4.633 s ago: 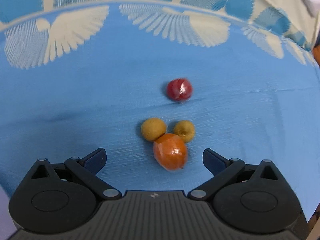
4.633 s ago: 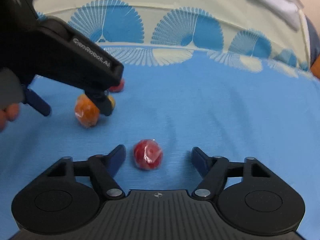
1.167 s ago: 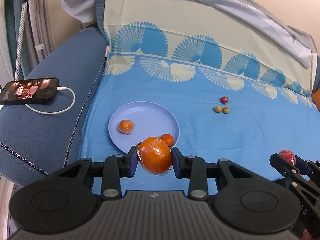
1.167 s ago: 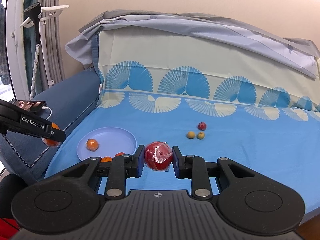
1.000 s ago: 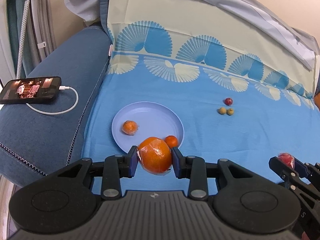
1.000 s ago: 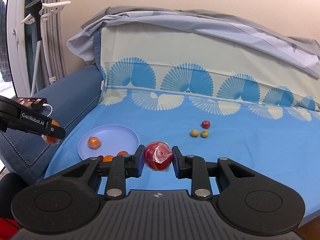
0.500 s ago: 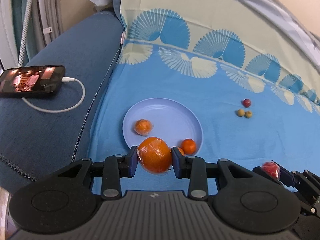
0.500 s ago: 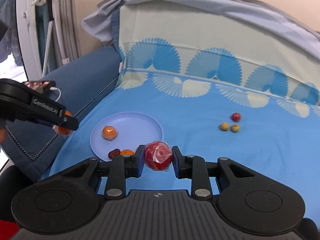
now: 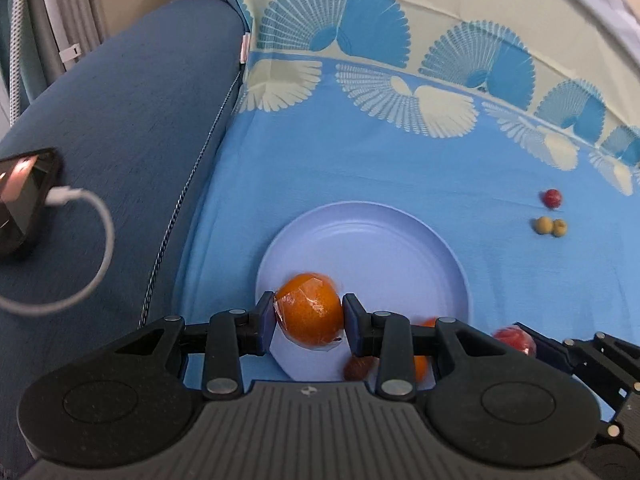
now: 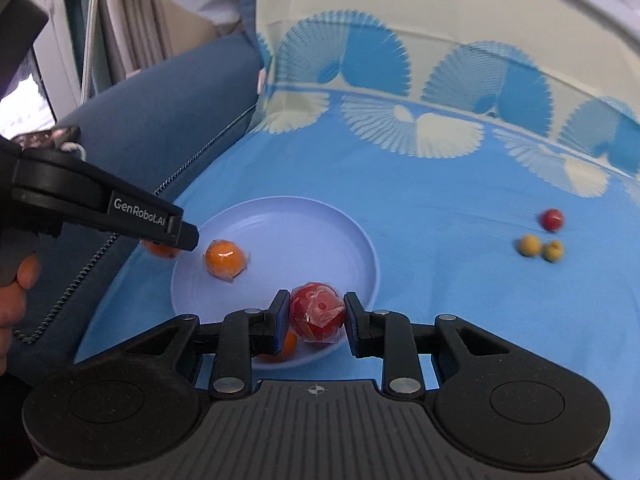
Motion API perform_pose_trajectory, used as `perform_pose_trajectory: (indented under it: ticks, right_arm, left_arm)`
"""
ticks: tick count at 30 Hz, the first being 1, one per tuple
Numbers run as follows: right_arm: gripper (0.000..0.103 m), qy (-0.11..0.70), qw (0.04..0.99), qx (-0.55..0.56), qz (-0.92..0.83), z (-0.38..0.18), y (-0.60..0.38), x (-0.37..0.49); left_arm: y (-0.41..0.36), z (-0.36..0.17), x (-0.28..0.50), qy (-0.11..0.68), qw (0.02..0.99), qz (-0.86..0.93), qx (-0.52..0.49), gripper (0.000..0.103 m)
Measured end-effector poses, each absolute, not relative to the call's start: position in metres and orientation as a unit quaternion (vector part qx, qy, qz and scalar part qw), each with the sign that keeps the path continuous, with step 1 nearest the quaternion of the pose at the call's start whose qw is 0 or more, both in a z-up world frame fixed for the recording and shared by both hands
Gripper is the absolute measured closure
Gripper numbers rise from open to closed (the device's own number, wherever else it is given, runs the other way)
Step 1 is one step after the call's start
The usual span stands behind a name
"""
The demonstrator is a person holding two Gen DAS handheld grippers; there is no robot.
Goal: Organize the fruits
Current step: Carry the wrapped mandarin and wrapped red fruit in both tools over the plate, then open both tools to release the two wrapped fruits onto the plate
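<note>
Over the plate (image 9: 400, 240), left hand-held gripper (image 9: 308, 322) clamps an orange (image 9: 308, 308).

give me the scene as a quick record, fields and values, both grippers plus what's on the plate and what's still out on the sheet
left gripper: shut on wrapped orange, over the plate's near-left rim
right gripper: shut on wrapped red fruit, over the plate's near edge
plate: lilac, on the blue sheet
on plate: small wrapped orange, another orange fruit, small dark fruit
still on sheet: small red fruit, two yellow fruits, side by side
beside: phone on cable, on dark blue cushion
</note>
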State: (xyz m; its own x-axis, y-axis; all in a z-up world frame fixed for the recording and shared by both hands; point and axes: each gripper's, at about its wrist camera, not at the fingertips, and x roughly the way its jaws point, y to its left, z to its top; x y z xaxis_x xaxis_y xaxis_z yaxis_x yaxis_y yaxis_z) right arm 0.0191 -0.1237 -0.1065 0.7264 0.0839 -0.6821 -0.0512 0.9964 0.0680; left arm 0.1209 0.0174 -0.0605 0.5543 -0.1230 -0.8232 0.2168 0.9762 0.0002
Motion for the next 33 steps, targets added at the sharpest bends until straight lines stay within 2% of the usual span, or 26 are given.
perform_pose_trajectory:
  ticks: [9, 11, 12, 13, 14, 16, 19, 29, 33]
  right_arm:
    - [0.072, 0.387, 0.920, 0.007, 0.057, -0.130, -0.120, 0.066]
    - [0.071, 0.390, 0.918, -0.001, 0.069, -0.133, -0.119, 0.077]
    - [0.060, 0.397, 0.915, -0.007, 0.077, -0.134, -0.118, 0.082]
    - [0.043, 0.403, 0.912, -0.014, 0.079, -0.133, -0.118, 0.085]
    - [0.037, 0.400, 0.913, -0.016, 0.076, -0.129, -0.119, 0.085]
    - [0.022, 0.389, 0.918, -0.014, 0.070, -0.117, -0.123, 0.074]
    - [0.010, 0.381, 0.922, -0.012, 0.070, -0.098, -0.130, 0.044]
    - [0.002, 0.352, 0.935, 0.010, 0.045, -0.048, -0.123, -0.077]
    - [0.001, 0.323, 0.945, -0.026, 0.038, -0.035, -0.114, -0.104]
  left_arm:
    - [0.009, -0.087, 0.158, 0.467, 0.876, -0.087, 0.080, 0.062]
    - [0.006, -0.087, 0.163, 0.451, 0.885, -0.081, 0.080, 0.040]
    - [0.005, -0.085, 0.164, 0.442, 0.890, -0.075, 0.083, 0.017]
    - [0.003, -0.081, 0.164, 0.431, 0.896, -0.067, 0.086, 0.005]
    - [0.002, -0.077, 0.163, 0.422, 0.900, -0.066, 0.085, 0.002]
    - [0.001, -0.067, 0.158, 0.414, 0.903, -0.077, 0.082, 0.001]
    - [0.000, -0.055, 0.143, 0.422, 0.898, -0.086, 0.083, 0.001]
    - [0.033, -0.018, 0.055, 0.465, 0.881, -0.073, 0.053, 0.000]
    - [0.043, -0.010, 0.019, 0.476, 0.873, -0.080, 0.064, 0.000]
